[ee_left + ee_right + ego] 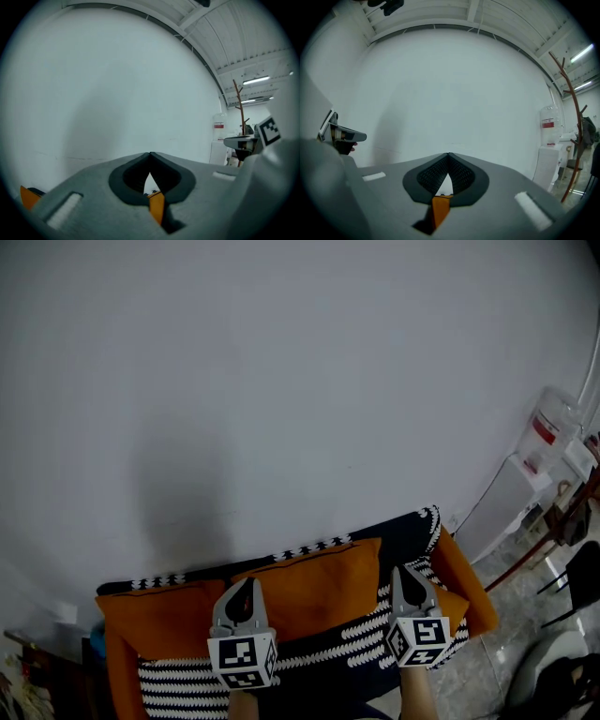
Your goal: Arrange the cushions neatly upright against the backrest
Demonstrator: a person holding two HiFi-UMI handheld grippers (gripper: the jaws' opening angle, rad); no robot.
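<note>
In the head view, orange cushions stand upright along the sofa's backrest: one at the left point(159, 620), one in the middle point(314, 587), and an orange one at the right end point(466, 582). A black-and-white patterned cover point(366, 634) lies over the seat and backrest. My left gripper point(246, 583) hovers in front of the gap between the left and middle cushions, jaws shut and empty. My right gripper point(409, 570) hangs over the right part of the seat, also shut and empty. Each gripper view shows closed jaws against the white wall, with a sliver of orange cushion point(157, 206) point(439, 208) below.
A white wall fills the space behind the sofa. A water dispenser point(548, 437) stands to the right, with a wooden coat stand point(567, 117) and dark chairs point(581, 577) beyond. A dark side table point(47, 667) sits at the sofa's left end.
</note>
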